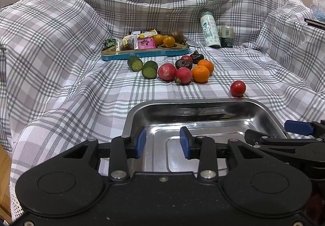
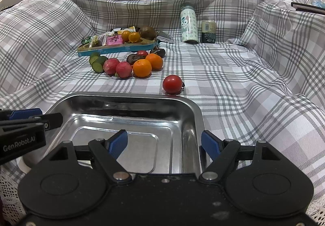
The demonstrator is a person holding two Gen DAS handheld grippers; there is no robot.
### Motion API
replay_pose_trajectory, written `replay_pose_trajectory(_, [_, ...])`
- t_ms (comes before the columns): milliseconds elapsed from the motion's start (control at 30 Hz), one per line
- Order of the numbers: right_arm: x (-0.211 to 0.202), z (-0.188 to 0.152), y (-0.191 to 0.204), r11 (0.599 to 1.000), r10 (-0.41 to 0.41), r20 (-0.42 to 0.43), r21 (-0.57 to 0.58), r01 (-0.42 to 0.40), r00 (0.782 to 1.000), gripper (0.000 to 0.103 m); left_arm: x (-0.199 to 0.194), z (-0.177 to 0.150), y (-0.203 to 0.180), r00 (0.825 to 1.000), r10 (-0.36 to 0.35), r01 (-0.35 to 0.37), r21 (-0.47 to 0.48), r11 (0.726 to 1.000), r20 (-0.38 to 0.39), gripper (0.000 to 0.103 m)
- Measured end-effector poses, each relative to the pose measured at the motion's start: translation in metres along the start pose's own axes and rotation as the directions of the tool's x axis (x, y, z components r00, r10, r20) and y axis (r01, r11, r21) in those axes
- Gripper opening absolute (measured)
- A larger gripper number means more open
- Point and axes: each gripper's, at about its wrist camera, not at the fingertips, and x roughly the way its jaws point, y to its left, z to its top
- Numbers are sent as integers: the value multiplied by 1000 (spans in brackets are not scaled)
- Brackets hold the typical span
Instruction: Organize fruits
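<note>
Domestic setting — a home room, not a workshop or lab. Evidence: a grey-and-white checked cloth (image 1: 61, 47) draped loosely over the work surface and over raised forms behind and at both sides; a blue snack tin (image 1: 145, 53) holding wrapped sweets; a cartoon-printed flask (image 1: 210, 30) beside a small can (image 1: 227, 36); plain pale wall behind — wood flooring at lower left.

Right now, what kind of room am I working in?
Probably a home, not a lab: a grey plaid cloth draped over the surface and whatever stands around it, a blue tin tray of wrapped snacks, and a cartoon-printed bottle behind the loose fruit.
</note>
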Motion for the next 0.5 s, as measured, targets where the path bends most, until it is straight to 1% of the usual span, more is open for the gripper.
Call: replay_pose_trajectory(500, [0,-1,0,1000,-2,4,-6,2,1000,82,0,0,0,1000,1,-1,1,1000,1,45])
